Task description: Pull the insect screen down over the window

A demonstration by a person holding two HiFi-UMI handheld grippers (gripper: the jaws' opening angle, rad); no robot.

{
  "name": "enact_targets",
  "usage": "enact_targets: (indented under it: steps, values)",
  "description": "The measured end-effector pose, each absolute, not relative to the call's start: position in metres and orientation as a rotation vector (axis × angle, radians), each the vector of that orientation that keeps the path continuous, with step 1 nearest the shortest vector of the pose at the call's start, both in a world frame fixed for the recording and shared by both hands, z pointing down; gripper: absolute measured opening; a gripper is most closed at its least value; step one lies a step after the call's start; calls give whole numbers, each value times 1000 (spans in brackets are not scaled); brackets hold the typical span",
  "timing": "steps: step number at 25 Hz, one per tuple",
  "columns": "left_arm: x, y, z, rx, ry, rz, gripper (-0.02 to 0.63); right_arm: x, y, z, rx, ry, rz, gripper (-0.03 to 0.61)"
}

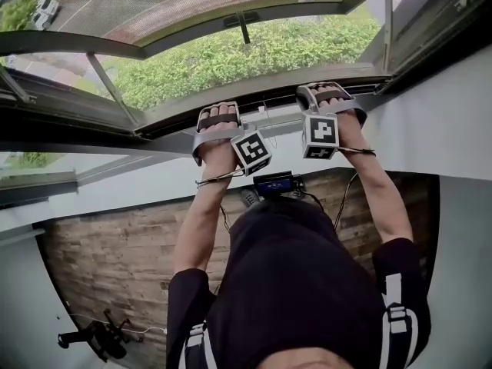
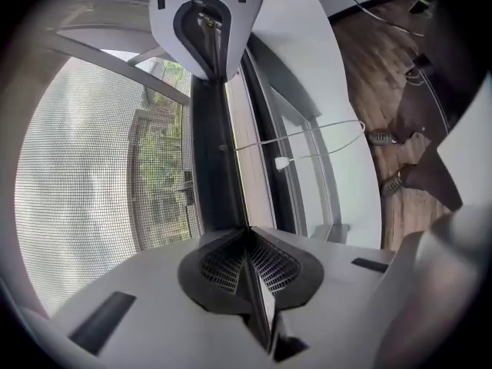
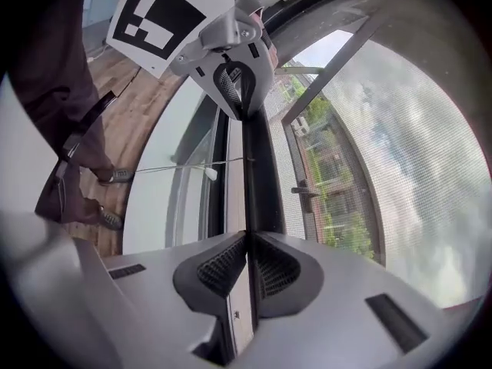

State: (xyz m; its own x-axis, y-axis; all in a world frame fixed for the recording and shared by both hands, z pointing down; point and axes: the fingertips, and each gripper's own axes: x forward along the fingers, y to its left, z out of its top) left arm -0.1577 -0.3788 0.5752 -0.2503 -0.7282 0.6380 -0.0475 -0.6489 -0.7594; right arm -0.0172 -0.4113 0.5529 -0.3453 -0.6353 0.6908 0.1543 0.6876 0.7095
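Clamping left hand-held gripper (image 2: 247, 233) on thin edge of pull bar (image 2: 207, 167), jaws pressing together on it. Likewise gripping same edge: right hand-held gripper (image 3: 247, 237), sitting at 3 o'clock of left one in head view. Mesh of insect screen (image 2: 77, 167) lying at 9 o'clock of bar in left gripper view, at 3 o'clock in right gripper view. White pull cord (image 2: 283, 162) hanging on room side of bar. Dark window handle (image 3: 304, 191) showing behind mesh. Wooden floor (image 1: 115, 252) showing at 6 o'clock in head view.
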Motion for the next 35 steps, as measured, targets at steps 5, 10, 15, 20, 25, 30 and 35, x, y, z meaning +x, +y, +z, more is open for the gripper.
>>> enact_targets:
  steps: [5, 10, 15, 20, 25, 30, 35]
  values:
    - [-160, -379, 577, -1520, 905, -1974, 23, -28, -363, 543, 549, -2134, -534, 33]
    - [-169, -375, 575, -1487, 875, -2010, 23, -72, -309, 650, 322, -2474, 406, 215]
    - [-157, -378, 575, -1581, 953, -1937, 23, -89, -280, 677, 83, -2532, 562, 5]
    - [-157, -377, 574, -1612, 974, -1928, 23, -73, -263, 695, 101, -2448, 393, 6]
    - [-160, -377, 576, -1597, 966, -1936, 23, -23, -289, 699, 303, -2351, 402, 182]
    - [-159, -375, 575, -1639, 985, -1895, 23, 51, -323, 670, 488, -2139, 157, 186]
    - [-161, -375, 574, -1663, 1006, -1889, 21, -14, -380, 549, 648, -2075, -713, 86]
